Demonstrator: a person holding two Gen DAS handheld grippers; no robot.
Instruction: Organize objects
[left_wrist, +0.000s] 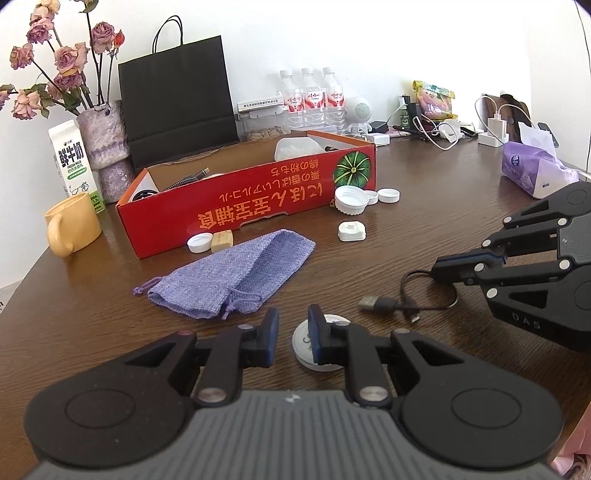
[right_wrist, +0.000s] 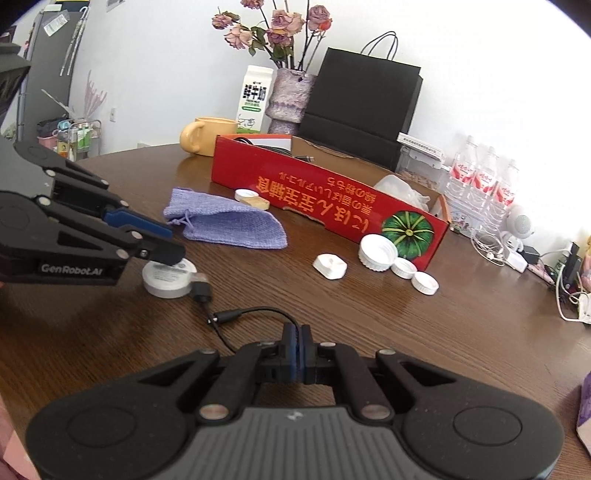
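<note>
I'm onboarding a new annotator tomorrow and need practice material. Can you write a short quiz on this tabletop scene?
1. Which thing lies just beyond the left gripper?
A. a banana
B. a white round disc
C. a spoon
2. True or false: the right gripper is shut on the black cable.
3. How many white caps are clustered on the table below the pumpkin picture on the red box?

Key: 1 B; 2 true; 3 three.
</note>
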